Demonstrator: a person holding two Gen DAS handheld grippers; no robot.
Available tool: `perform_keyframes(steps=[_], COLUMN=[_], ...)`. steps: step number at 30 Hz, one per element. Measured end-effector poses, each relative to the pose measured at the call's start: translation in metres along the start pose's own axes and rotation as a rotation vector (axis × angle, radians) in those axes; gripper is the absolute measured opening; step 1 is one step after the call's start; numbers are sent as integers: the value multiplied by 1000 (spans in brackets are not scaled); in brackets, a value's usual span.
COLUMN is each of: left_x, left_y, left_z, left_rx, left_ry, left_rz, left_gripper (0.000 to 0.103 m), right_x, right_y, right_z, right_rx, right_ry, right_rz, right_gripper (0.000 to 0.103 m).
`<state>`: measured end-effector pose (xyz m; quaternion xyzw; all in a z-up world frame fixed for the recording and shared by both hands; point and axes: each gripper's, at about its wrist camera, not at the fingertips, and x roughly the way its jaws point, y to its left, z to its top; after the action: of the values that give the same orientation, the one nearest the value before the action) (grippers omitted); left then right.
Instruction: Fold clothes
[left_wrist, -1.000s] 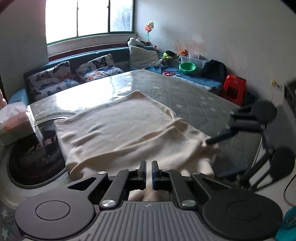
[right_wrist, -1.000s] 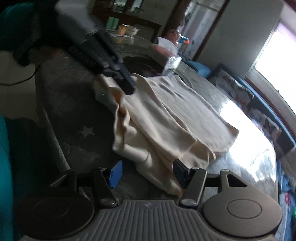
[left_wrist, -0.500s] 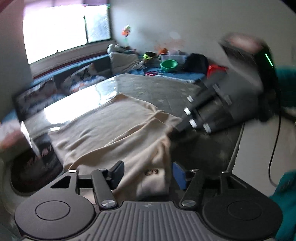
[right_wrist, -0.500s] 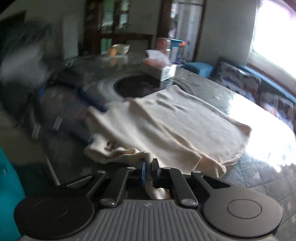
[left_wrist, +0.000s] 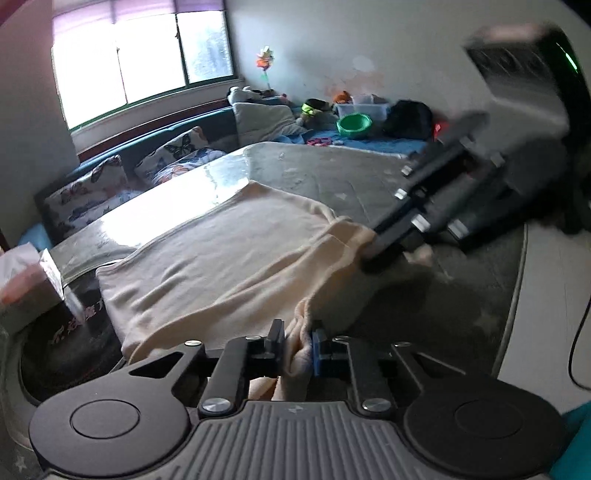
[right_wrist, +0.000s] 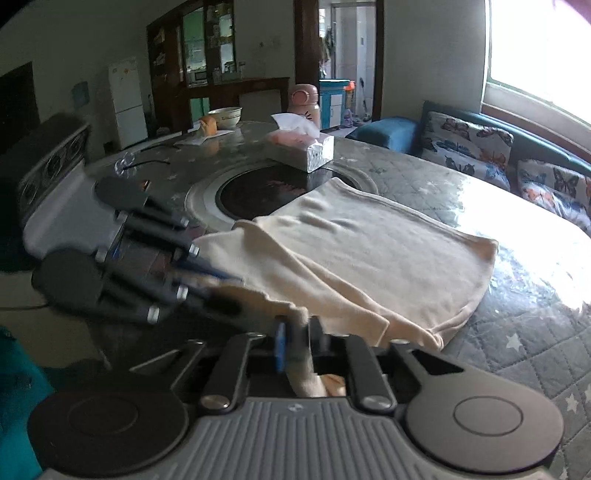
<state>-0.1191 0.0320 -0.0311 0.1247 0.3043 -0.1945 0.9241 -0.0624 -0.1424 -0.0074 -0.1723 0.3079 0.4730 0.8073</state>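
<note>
**Both claws pinch the near edge of a cream garment**

A cream garment (left_wrist: 229, 258) lies spread on a round table (right_wrist: 517, 350) covered with a grey quilted cloth with small stars. Most of the fabric rests flat, reaching toward the far, sunlit side of the table; its near edge is lifted off the surface.

The left gripper (left_wrist: 298, 345) is closed on a bunched fold of that near edge, the cloth squeezed between its black finger and its blue-padded one. In the right wrist view the same tool comes in from the left, blurred, with its tips at the garment's near left corner.

The right gripper (right_wrist: 295, 343) is also clamped on the garment, a strip of cream fabric running down between its fingers. In the left wrist view it enters from the right, blurred, with its tips on the cloth's near right corner.

At the far left of the garment a dark round inset (right_wrist: 258, 195) sits in the tabletop, the cloth's corner overlapping its rim. A tissue box (right_wrist: 303, 147) stands at the far edge of that inset. Beyond the table, butterfly-print cushions (right_wrist: 465, 144) lean on a blue sofa under a bright window (left_wrist: 140, 59).
</note>
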Motion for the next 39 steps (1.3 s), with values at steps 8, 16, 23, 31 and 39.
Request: perform_keyframes(steps=[8,16,23,31,39], left_x=[2,-4,-17,-8,-13], left_y=[13,10,-4,-2,20], left_z=[12,3,-19,-33,-37], left_rx=[-36,-26,18,19,-36], left_ry=[-7,-3,-7,43,42], left_rz=[-17,-10,44,68,41], left_gripper=[15,24,50,54,9], right_x=[12,27,18,18,14], right_y=[23,13,-12,-16,-4], right_z=[-18,-9,6,16,10], right_rx=[-211,-133,36,91,74], right_ry=[1,16,16,23,-13], right_rz=[-66,-61,3,-8,-44], right_gripper=[49,17,15,15,12])
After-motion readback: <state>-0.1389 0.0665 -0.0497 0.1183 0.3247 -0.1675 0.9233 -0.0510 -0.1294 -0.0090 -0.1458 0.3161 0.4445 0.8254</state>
